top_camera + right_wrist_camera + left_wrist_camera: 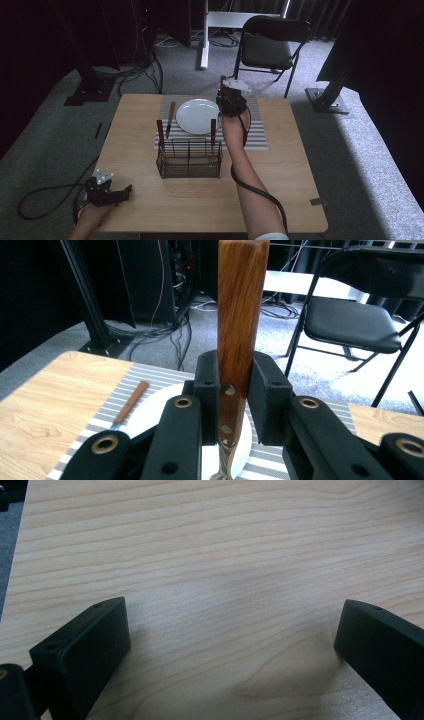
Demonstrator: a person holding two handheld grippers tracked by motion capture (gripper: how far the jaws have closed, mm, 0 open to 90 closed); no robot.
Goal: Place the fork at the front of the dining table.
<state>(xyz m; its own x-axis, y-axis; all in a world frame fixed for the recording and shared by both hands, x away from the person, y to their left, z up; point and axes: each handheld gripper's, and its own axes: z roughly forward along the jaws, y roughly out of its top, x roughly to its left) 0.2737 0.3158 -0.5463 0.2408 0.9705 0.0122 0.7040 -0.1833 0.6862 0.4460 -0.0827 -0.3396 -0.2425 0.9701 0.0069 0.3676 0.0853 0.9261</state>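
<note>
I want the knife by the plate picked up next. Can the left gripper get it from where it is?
Probably not yet: the left gripper sits open at the table's near corner, and the wire basket stands between it and the knife.

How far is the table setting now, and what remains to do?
Done: one wooden-handled knife lies on the striped placemat, left of the round white plate. In hand: the right tongs grip a wooden-handled utensil above the plate's right edge. Left: two wooden-handled utensils stand in the black wire basket. The left tongs rest open.
</note>
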